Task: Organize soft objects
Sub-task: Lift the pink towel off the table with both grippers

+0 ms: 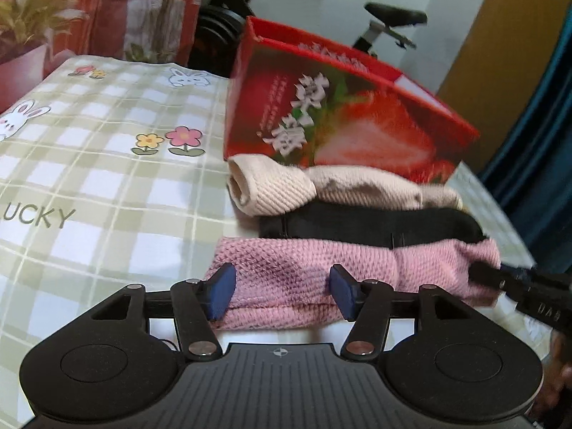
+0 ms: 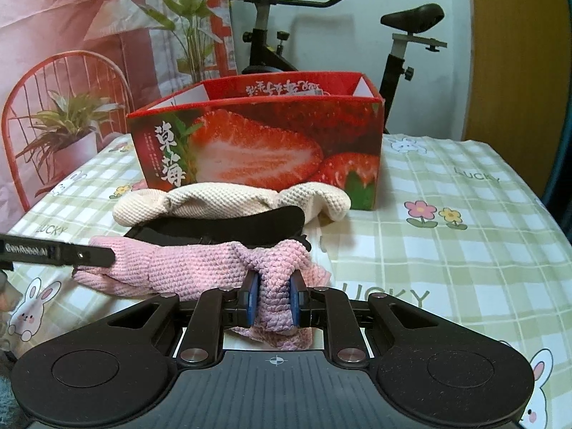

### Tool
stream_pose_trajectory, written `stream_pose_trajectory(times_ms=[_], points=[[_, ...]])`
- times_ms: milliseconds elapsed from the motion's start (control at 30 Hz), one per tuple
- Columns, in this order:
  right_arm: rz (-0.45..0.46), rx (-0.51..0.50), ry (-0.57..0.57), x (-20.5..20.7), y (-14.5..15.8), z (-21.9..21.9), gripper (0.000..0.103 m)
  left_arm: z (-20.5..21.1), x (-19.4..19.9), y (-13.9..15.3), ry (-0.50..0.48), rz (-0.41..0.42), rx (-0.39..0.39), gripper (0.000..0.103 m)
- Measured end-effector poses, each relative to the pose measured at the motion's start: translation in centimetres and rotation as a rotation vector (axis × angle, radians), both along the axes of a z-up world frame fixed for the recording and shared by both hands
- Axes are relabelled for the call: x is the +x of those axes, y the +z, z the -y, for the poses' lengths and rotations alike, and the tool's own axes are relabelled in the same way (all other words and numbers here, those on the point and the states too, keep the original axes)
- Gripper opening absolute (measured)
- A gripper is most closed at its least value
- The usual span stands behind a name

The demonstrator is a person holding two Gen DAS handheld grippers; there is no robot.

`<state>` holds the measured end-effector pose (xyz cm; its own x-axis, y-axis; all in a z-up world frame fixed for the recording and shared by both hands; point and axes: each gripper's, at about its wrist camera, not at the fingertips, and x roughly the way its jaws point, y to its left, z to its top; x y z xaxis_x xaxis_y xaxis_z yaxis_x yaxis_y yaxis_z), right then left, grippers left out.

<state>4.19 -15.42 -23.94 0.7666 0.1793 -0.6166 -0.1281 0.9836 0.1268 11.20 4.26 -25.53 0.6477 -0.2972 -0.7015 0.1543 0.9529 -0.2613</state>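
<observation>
Covering the whole work surface, a green-checked cloth (image 2: 447,214) printed with rabbits and flowers runs out of frame on every side. On it stands an open red strawberry box (image 2: 257,146); from these low angles its inside is hidden apart from some printing on the far wall, and in the left wrist view it is smeared by blur. Lying in a row in front of the box are three soft knitted pieces: a cream one (image 2: 228,202) touching the box's base, a black one (image 2: 221,227) mostly covered by its neighbours, and nearest, a pink one (image 1: 304,279).

The right gripper (image 2: 273,298) has its blue pads clamped narrowly on a bunched fold at the pink knit's right end. The left gripper (image 1: 282,291) stands at the other end with its jaws apart, the pink knit between them but the pads not pressing it. In the right wrist view only one of its black fingers (image 2: 71,255) shows, cut off at the left edge.
</observation>
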Motion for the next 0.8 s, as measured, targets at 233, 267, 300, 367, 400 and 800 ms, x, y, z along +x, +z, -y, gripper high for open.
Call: stream_pose_trajectory(times_ms=[233,267,300,367,400,800], points=[[-0.022,0.013,-0.005,0.3,-0.7,0.3,0.018,0.4,-0.1,-0.3,-0.027,0.010,0.019,0.059],[-0.023,0.014,-0.006,0.4,-0.8,0.3,0.018,0.4,-0.2,-0.2,-0.036,0.013,0.014,0.046],[-0.025,0.017,-0.006,0.4,-0.8,0.4,0.019,0.5,-0.3,-0.2,-0.052,0.015,0.003,0.037],[-0.026,0.019,-0.008,0.4,-0.8,0.4,0.022,0.8,-0.4,-0.1,-0.090,0.020,-0.007,0.017],[-0.026,0.017,-0.011,0.3,-0.8,0.4,0.023,1.0,-0.6,0.1,-0.098,0.033,0.005,0.017],[-0.019,0.012,-0.092,0.0,-0.4,1.7,0.034,0.8,-0.8,0.1,-0.111,0.031,-0.039,0.011]])
